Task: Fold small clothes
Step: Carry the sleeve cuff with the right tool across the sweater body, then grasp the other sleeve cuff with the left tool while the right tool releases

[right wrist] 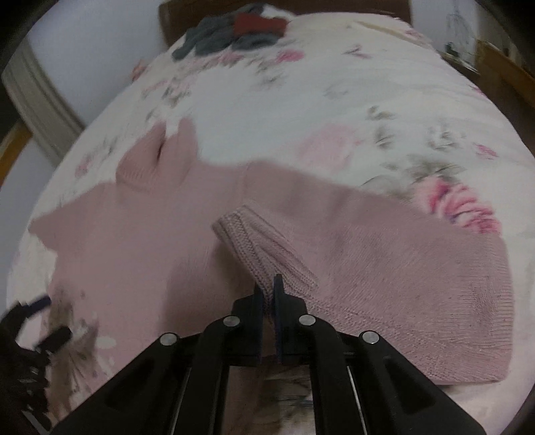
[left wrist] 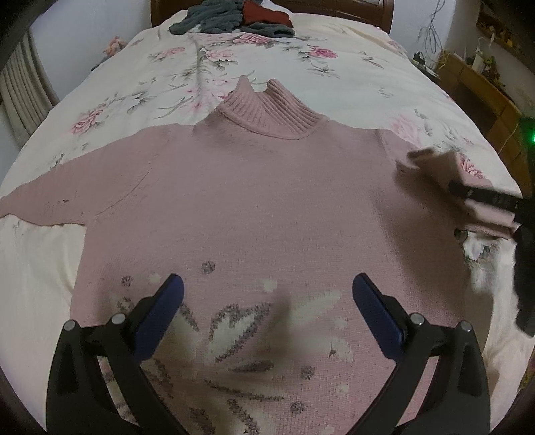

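Pink knit sweater [left wrist: 254, 200] is lying flat mid-bed [left wrist: 301, 67], collar toward the headboard. The right gripper [right wrist: 268, 291] is pinching the sleeve cuff [right wrist: 264, 247], folding it inward; next, laying it across the chest. The left gripper [left wrist: 267, 301] is hovering, jaws spread, above the hem.

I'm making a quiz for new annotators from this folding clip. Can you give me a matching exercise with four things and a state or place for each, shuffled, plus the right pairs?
Things:
1. left hand-held gripper
2. right hand-held gripper
3. turtleneck collar
4. pile of dark clothes

States or places:
A. at the far end of the bed
B. shut on the ribbed sleeve cuff
C. open, over the sweater's flower pattern
D. lying flat, pointing toward the headboard

Pairs: 1-C, 2-B, 3-D, 4-A
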`<state>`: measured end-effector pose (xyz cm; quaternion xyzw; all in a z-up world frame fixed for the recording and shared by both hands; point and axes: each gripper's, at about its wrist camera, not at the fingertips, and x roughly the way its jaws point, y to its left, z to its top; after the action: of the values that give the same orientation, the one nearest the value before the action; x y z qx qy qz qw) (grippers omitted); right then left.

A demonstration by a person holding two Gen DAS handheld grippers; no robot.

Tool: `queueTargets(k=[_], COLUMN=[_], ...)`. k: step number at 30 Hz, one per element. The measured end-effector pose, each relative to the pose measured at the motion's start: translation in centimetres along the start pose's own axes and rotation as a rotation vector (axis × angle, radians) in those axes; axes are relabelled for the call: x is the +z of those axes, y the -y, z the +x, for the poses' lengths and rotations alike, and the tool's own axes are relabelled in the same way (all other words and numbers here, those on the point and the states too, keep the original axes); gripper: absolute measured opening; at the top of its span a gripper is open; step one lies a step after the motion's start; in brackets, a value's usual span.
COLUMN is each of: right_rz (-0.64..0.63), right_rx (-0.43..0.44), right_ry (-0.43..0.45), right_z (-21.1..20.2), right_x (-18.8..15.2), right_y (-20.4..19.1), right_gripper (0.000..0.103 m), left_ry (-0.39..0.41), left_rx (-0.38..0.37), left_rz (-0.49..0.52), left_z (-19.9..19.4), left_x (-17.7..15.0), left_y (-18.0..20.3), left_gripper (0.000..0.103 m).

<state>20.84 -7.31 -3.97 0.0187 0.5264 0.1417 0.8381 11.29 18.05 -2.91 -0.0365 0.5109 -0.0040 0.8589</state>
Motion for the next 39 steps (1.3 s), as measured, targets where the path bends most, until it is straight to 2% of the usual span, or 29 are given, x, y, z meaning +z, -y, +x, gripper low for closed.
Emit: queueTargets(k=[3,5,6,8,14,20,22,24,26,27,28,30,31,39], right_rz=[-0.04,-0.035,-0.025,0.0,0.124,0.157,0.172,0.183,0.174,0.169,0.165,0.165,0.167,0.15], right_rx=[0.0,0.058,0.091,0.147,0.125,0.073,0.086,0.092,0.078,0.07,0.064,0.061,0.061,0.021], right_ry=[-0.059,-0.06,-0.055,-0.037,0.015,0.028,0.042,0.052,0.057,0.059,0.06,0.064,0.066,0.073], right_z=[1.4,0.8,0.3,-1.4,-5.8,-7.2,-7.5,-7.6,-7.6,-7.6,-7.6,-7.6,-7.6,-8.1], right_x=[-0.9,-1.4,-1.6,-2.3,-5.4,-8.0,-8.5,-8.8,-9.1,-9.3,-9.4,-9.6,-9.7,-9.7], right_y=[-1.0,-0.9,-0.6,0.3,6.1,9.2,9.7,10.0,10.1,10.0,10.0,10.0,10.1,10.1], right_gripper=[0.014,0.025,0.027,0.027,0.027,0.028,0.028,0.028,0.028,0.028,0.028,0.028,0.028,0.028], left_ry=[-0.016,-0.03,-0.045,-0.076,-0.184,-0.296,-0.32,-0.333,-0.322,-0.325,-0.336,-0.352,-0.357,-0.168], left_rx=[-0.049,-0.094,-0.134,-0.21,-0.429,-0.532,-0.553,-0.578,-0.606,-0.62,-0.635,-0.664,-0.673,-0.643], left_rz=[-0.013,-0.017,-0.018,-0.026,-0.086,-0.156,-0.196,-0.212,-0.22,-0.222,-0.221,-0.22,-0.217,-0.208], left_z=[0.1,0.3,0.6,1.3,5.1,9.9,11.1,11.9,12.1,12.2,12.4,12.5,12.5,8.8], left_x=[0.5,0.9,1.3,2.1,4.8,6.3,6.4,6.7,7.0,7.1,7.3,7.4,7.4,8.5], left_y=[0.3,0.9,1.4,2.7,7.7,11.5,11.6,11.9,12.2,12.4,12.7,13.3,13.7,12.5], left_gripper=[0.1,0.1,0.1,0.1,0.1,0.099,0.093,0.076,0.071,0.06,0.054,0.028,0.006,0.004])
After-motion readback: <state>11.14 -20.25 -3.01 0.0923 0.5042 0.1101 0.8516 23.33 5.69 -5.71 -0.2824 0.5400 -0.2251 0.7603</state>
